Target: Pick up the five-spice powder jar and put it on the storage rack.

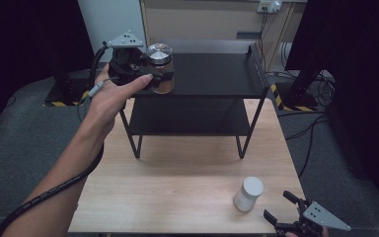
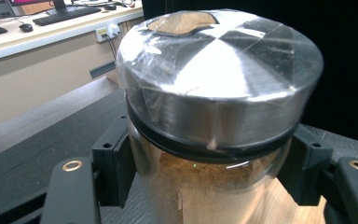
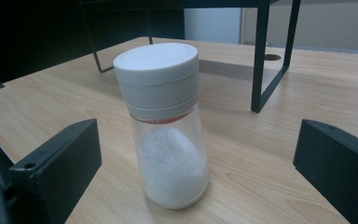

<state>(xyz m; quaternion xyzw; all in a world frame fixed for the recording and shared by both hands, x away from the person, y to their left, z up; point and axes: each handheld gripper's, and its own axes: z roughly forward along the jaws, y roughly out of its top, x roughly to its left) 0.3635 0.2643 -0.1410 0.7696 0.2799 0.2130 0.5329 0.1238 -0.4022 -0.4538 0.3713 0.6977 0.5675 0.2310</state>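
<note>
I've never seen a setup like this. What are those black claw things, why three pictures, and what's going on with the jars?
A person holds a hand-held gripper in each hand. One camera looks down from above; one rides on each gripper. The left gripper has its fingers shut on a glass jar with a silver metal lid, brown powder inside, at the top of the black metal two-tier shelf. The right gripper, fingers apart, waits near a clear shaker with a white cap standing on the light wooden table.

The high view looked forward and down on the counter [image 1: 187,173] from above its near edge. The left gripper view sat close against the metal-lidded jar [image 2: 219,93] on the black shelf [image 1: 212,74]; the right gripper view faced that shelf from low beside the white-capped shaker [image 3: 165,121].
</note>
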